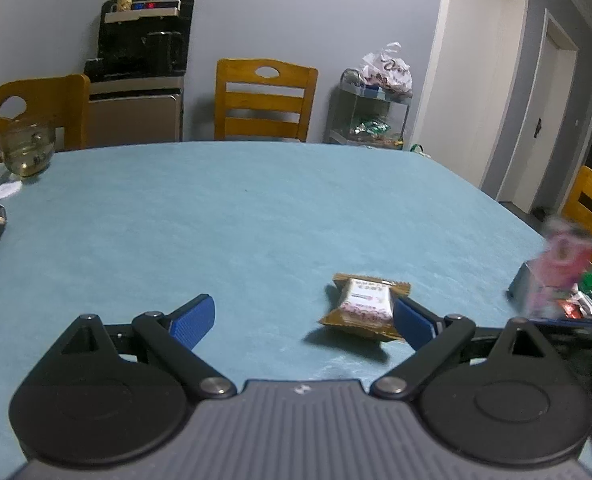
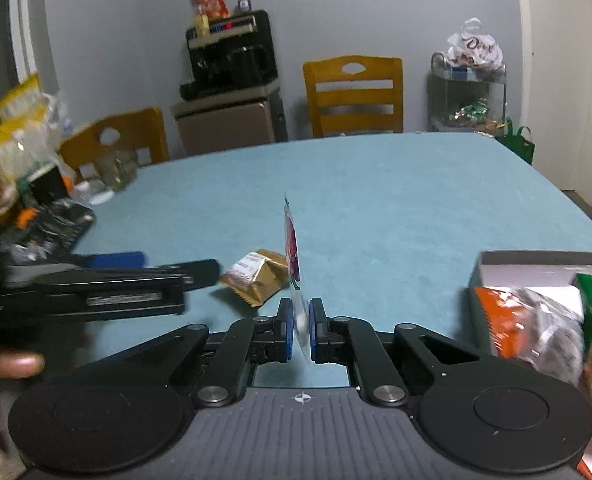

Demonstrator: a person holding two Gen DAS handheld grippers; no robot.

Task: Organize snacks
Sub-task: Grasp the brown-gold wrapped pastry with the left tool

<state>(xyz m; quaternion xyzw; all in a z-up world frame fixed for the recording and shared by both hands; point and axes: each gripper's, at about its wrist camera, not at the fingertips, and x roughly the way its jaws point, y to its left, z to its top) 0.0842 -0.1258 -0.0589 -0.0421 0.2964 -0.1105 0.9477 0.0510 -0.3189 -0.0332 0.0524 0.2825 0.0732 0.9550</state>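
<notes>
A wide blue tabletop point(image 1: 256, 208) fills the view. A box point(image 2: 536, 268) of snacks sits to the right of the right hand-held gripper point(image 2: 301, 328), which is clamped on a thin pink packet point(image 2: 291, 248). It should lift this over the box, then let go. The left hand-held gripper point(image 1: 304, 320) is wide apart, with the gold snack point(image 1: 362, 306) touching its right finger; it should center first, then squeeze gently.

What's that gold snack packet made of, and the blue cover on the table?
The gold packet looks like thin plastic or foil film: glossy, crinkled, with zigzag crimped ends and a printed white label. The table cover looks like matte woven cloth, soft and non-reflective, though it is too blurred to tell the weave.
</notes>
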